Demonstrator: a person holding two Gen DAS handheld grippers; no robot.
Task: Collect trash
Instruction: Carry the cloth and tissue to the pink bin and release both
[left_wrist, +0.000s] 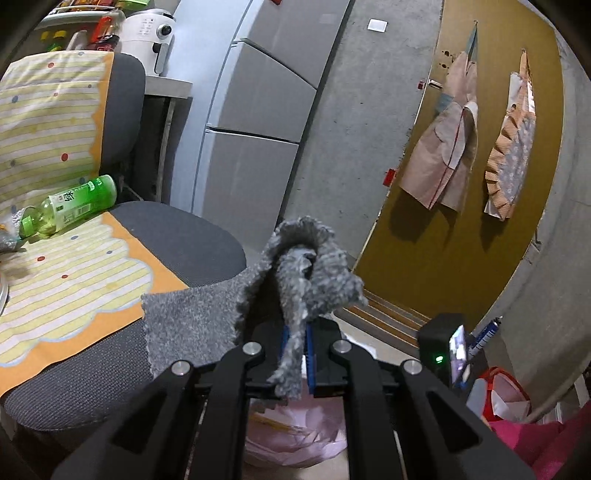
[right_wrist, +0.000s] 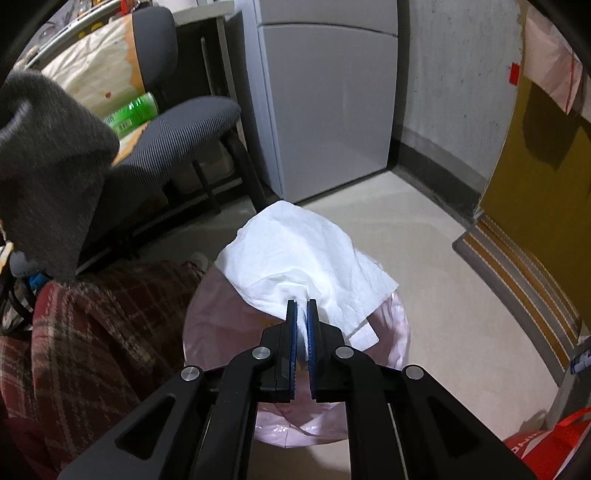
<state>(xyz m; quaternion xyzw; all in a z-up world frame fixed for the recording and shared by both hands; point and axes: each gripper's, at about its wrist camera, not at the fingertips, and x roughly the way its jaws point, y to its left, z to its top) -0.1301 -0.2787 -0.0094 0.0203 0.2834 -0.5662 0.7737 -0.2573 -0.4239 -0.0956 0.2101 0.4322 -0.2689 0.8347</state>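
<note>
Tissue (right_wrist: 295, 254) clamped in my right gripper (right_wrist: 302, 314), over pink-lined bin (right_wrist: 221, 325). My left gripper (left_wrist: 295, 332) pinched tight on grey cloth (left_wrist: 306, 266).

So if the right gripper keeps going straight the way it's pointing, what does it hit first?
Probably the pink bin bag below it: the right gripper, shut on a white tissue, points down over the bag's opening. Depth is unclear.
</note>
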